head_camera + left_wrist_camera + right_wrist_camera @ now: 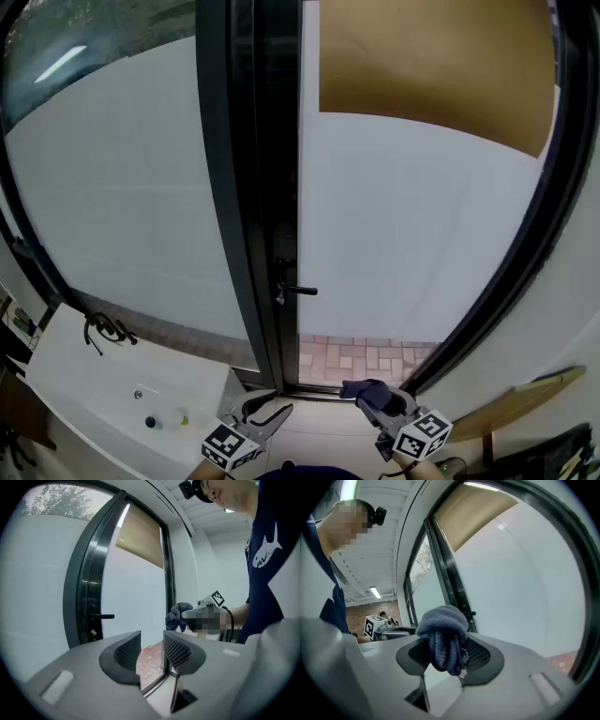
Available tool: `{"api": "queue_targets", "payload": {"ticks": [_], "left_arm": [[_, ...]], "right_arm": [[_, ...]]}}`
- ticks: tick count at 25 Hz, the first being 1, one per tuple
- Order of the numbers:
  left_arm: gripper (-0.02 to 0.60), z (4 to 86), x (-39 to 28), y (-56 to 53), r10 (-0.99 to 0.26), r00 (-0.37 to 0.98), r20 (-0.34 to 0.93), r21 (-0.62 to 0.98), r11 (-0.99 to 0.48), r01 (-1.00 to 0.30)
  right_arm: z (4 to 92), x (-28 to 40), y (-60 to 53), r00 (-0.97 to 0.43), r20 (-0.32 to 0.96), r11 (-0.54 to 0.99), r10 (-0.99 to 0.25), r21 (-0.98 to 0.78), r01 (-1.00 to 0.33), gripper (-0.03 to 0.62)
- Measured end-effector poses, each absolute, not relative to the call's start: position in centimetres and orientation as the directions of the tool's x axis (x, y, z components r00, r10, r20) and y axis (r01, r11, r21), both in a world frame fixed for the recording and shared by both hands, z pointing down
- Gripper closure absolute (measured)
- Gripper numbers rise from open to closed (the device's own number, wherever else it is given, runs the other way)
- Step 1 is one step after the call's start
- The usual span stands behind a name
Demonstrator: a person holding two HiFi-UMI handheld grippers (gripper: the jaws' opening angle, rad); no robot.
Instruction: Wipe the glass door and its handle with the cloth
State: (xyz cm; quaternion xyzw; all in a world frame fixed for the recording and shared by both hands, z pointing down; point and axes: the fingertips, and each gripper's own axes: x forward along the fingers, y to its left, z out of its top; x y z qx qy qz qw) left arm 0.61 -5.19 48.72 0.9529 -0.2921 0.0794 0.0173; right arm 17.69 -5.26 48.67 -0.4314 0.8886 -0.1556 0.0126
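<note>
A tall frosted glass door (pixel 422 225) in a black frame stands ahead, its black lever handle (pixel 298 290) low on the frame's left edge. My right gripper (pixel 382 401) is shut on a bunched dark blue cloth (pixel 367 391), held below the door's bottom, apart from the glass. The cloth (pixel 443 637) fills the jaws in the right gripper view, with the handle (pixel 469 613) behind it. My left gripper (pixel 265 413) is open and empty, low by the frame's foot. From the left gripper view I see the handle (pixel 102 616) and the cloth (pixel 176 616).
A frosted fixed pane (pixel 122 197) lies left of the frame. A tan blind (pixel 431 66) covers the door's top. A white basin (pixel 122 398) with a black tap (pixel 98 330) sits at lower left. A wooden board (pixel 520 398) leans at lower right. Brick paving (pixel 361 356) shows under the door.
</note>
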Motion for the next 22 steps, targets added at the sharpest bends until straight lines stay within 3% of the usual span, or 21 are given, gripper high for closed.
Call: {"api": "queue_targets", "payload": {"ticks": [7, 22], "left_arm": [[0.436, 48.8, -3.0, -8.2, -0.551, 0.819, 0.163, 0.003, -0.830, -0.558], [0.436, 48.7, -4.6, -11.7, -0.523, 0.844, 0.120, -0.005, -0.850, -0.526]], "right_arm": [[46.5, 14.2, -11.1, -0.622, 0.104, 0.599, -0.776, -0.188, -0.779, 0.424], [38.4, 7.8, -25.7, -0.629, 0.120, 0.633, -0.768, 0.292, -0.717, 0.424]]}}
